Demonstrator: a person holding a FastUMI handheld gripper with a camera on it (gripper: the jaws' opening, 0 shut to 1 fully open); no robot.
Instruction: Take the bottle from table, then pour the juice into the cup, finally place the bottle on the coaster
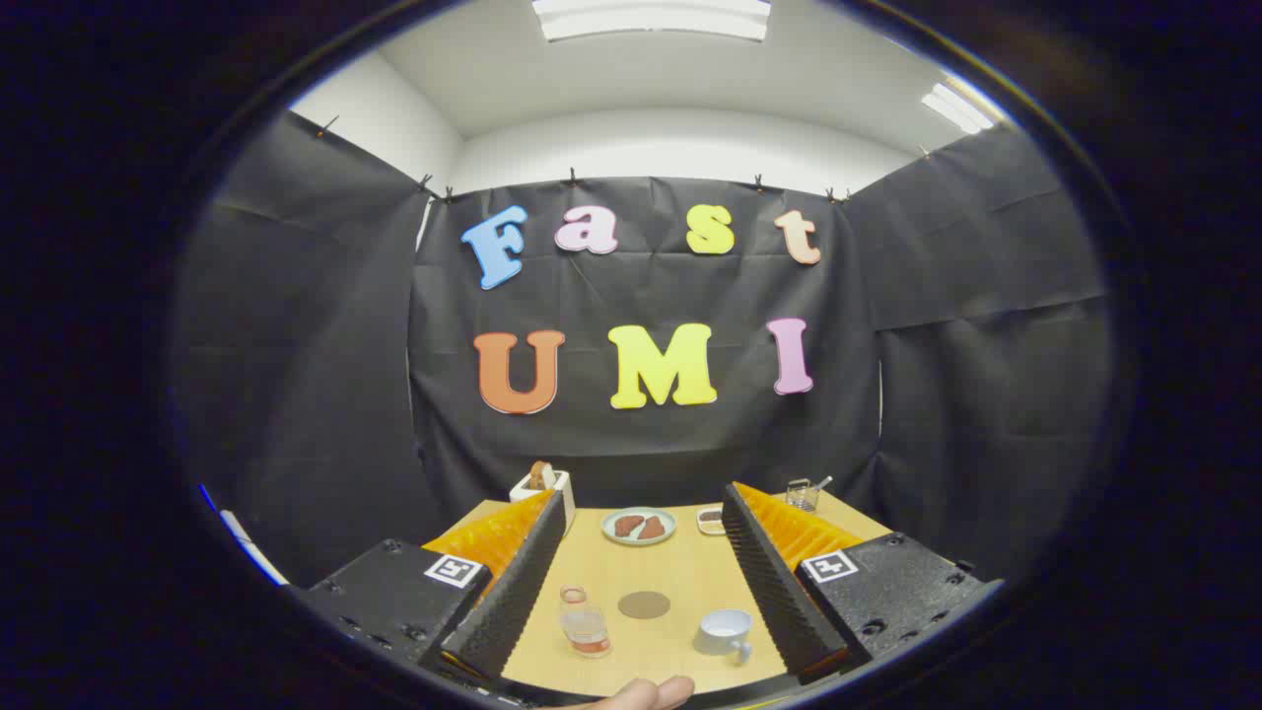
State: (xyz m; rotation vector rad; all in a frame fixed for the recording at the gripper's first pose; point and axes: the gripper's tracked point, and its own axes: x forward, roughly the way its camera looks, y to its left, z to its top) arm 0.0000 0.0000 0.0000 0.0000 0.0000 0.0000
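Observation:
A small clear bottle [585, 621] with reddish juice at its bottom stands upright on the wooden table [641, 572], close to my left finger. A round brown coaster [644, 604] lies flat just beyond and to the right of the bottle. A white cup [725, 633] with a handle sits near my right finger. My gripper [641, 631] is open wide above the table, its two black ridged fingers [518, 592] spread on either side of all three things. Nothing is held.
A plate [638, 526] with brown food pieces sits further back on the table. A small dish [710, 520] lies right of it. A white toaster [542, 485] stands at the back left, a glass [801, 493] with a utensil at the back right. A person's hand [646, 693] shows at the near edge.

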